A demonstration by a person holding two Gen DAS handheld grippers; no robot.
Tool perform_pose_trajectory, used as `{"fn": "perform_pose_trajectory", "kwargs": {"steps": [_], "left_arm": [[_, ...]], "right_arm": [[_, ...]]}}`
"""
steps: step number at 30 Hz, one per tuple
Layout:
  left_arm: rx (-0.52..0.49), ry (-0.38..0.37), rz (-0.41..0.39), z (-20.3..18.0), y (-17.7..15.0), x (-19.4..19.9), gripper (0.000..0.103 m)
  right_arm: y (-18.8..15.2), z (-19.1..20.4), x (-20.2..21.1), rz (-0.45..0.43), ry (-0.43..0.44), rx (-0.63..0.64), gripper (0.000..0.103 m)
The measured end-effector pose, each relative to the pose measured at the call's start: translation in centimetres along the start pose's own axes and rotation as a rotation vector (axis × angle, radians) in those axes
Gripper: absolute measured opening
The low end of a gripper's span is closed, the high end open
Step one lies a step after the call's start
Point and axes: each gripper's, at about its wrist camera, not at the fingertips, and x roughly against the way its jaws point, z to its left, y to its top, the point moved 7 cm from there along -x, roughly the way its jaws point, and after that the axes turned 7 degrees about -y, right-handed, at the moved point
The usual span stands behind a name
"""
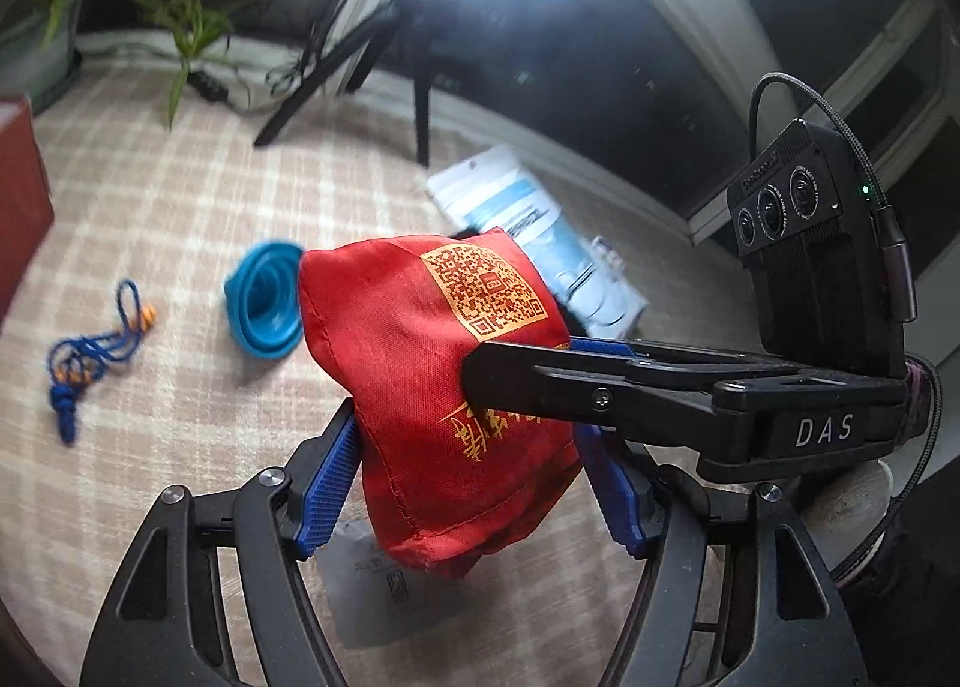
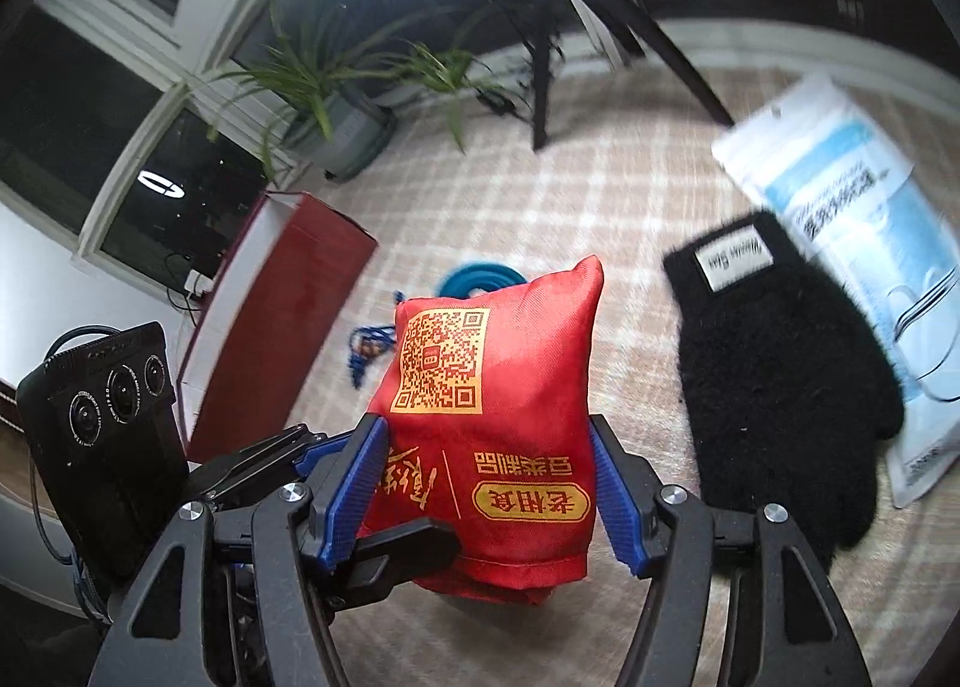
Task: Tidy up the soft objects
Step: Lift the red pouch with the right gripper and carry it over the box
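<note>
A red cloth pouch [image 1: 432,363] with a gold QR code is held up off the checked tablecloth [image 1: 150,207] between both grippers. My left gripper [image 1: 471,477] is shut on its lower part, blue pads against both sides. My right gripper [image 2: 489,498] also has the pouch [image 2: 492,387] between its blue pads, touching both sides. The right gripper's finger [image 1: 540,381] crosses the pouch in the left wrist view. A black fuzzy glove [image 2: 780,381] lies on the cloth to the right.
A blue collapsed silicone funnel [image 1: 264,303] and a blue cord with orange beads [image 1: 90,351] lie left. A packet of blue masks [image 2: 852,243] lies beside the glove. A dark red box [image 2: 270,327] stands left. Potted plants [image 2: 336,87] and tripod legs [image 2: 540,87] are behind.
</note>
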Motion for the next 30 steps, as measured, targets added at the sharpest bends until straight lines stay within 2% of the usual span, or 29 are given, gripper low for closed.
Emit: {"fn": "perform_pose_trajectory", "kwargs": {"steps": [7,13,30], "left_arm": [[-0.04,0.007,-0.072,-1.1,-0.2,5.0,0.069],[-0.051,0.042,-0.122,-0.4,-1.0,9.3,0.069],[0.02,0.159,-0.248,8.6,-2.1,22.8,0.069]], "right_arm": [[-0.1,4.6,3.0,-0.065,-0.023,0.069,0.062],[-0.2,9.2,3.5,-0.088,-0.007,0.116,0.062],[-0.8,26.0,-1.2,-0.084,0.058,0.289,0.062]]}}
